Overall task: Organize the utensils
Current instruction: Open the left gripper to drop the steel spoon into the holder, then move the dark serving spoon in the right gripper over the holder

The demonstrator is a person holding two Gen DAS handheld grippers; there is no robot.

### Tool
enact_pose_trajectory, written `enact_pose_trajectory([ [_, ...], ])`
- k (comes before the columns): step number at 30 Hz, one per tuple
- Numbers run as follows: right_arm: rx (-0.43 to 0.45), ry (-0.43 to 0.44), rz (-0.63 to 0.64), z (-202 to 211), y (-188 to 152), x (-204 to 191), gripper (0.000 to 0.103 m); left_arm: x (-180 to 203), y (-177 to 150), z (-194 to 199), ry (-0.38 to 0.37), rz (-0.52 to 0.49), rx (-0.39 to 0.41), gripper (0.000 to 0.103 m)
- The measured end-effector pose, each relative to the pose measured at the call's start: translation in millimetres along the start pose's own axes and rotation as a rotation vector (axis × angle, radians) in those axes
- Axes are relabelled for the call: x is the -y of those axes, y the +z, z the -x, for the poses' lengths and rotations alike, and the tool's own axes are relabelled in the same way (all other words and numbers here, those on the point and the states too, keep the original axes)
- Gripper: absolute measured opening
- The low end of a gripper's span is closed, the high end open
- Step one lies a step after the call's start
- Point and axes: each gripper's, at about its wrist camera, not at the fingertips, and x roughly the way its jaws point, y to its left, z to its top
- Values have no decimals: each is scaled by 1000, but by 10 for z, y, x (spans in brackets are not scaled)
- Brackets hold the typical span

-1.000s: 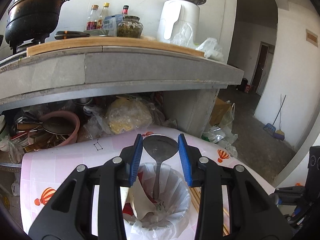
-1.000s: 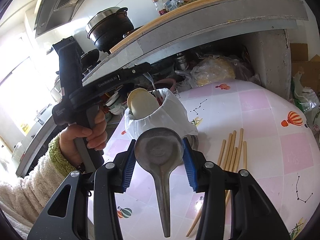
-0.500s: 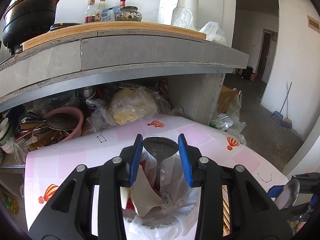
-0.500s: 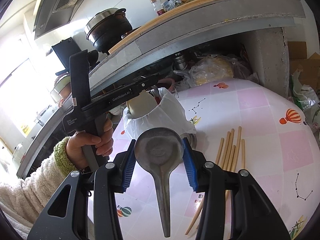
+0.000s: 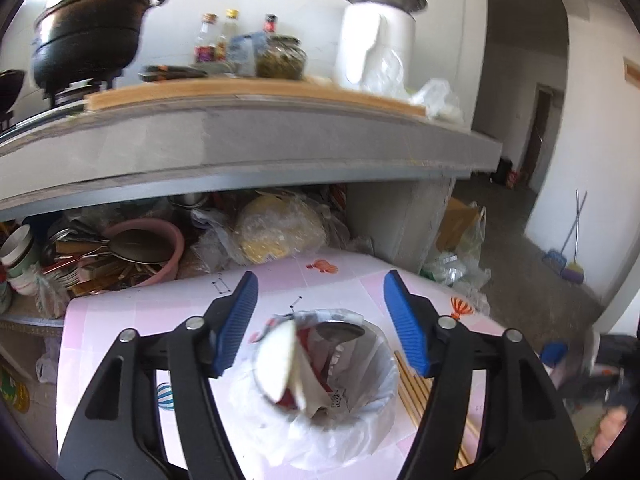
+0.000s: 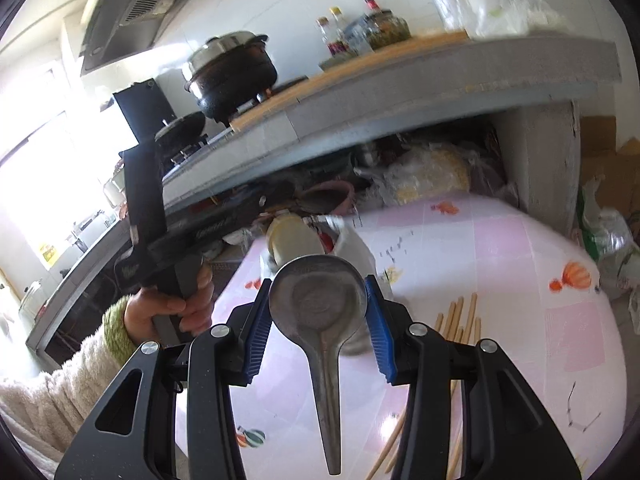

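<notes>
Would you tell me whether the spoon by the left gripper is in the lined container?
In: the spoon rests inside the container; the left gripper is opening, clear of it.

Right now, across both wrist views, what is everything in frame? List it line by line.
Container: one, white bag-lined, on the table.
Spoon in container: one, metal.
Held spoon: one, metal, bowl between right pads.
Chopsticks: several, wooden, lying right of the container.
Table: one, pink balloon-print cover.
Pot: one, black, on the counter.
Bottles and jar: several, on the counter.
Pink basin: one, under the counter.
Left hand-held gripper: opening, nothing between its pads.
Right hand-held gripper: shut on the held spoon.
Hand: one, fleecy sleeve.
</notes>
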Motion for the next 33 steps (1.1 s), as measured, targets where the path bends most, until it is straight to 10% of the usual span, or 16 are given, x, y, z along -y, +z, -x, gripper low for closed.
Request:
enact_pose_trajectory([
  [15, 184, 171, 189, -554, 1275, -690, 44, -605, -848, 1277, 216, 132, -15, 86],
  [33, 11, 33, 284, -1591, 760, -427, 44, -968, -1624, 1600, 301, 222, -77, 87],
])
